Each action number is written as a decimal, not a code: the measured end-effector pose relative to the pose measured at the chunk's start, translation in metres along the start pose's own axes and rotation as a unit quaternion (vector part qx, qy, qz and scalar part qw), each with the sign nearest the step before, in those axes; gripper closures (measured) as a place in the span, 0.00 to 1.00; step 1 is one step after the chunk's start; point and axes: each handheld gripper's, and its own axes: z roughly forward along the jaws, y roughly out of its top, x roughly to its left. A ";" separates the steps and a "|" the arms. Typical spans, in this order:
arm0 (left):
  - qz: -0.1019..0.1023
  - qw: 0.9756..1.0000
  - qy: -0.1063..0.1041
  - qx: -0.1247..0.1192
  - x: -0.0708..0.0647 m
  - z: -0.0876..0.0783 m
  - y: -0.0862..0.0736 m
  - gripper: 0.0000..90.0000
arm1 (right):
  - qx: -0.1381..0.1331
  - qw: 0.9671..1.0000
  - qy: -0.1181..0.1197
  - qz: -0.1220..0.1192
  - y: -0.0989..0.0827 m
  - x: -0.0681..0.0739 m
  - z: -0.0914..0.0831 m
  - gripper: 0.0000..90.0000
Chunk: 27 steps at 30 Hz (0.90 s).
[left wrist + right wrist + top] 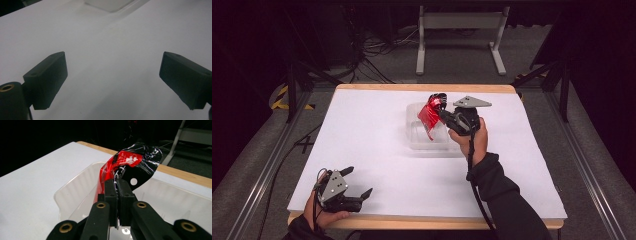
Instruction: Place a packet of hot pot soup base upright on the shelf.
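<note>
A shiny red and black packet (430, 113) hangs over a clear plastic bin (418, 137) at the back middle of the white table. My right gripper (443, 114) is shut on the packet's edge, holding it above the bin. In the right gripper view the two jaws pinch the packet (130, 163) just above the clear bin (77, 187). My left gripper (358, 182) rests near the table's front left corner, open with nothing between its fingers (48, 78); bare white table lies ahead of it.
The white table top (362, 130) has a wooden rim (422, 88) at the back. A white metal frame (460, 35) and cables lie on the grey floor beyond. Black stand legs (297, 80) flank the table on both sides.
</note>
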 end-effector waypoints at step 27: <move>-0.001 1.000 0.000 0.001 0.000 0.000 -0.001 0.10 | 0.032 0.999 0.034 -0.010 -0.017 0.018 0.023 0.92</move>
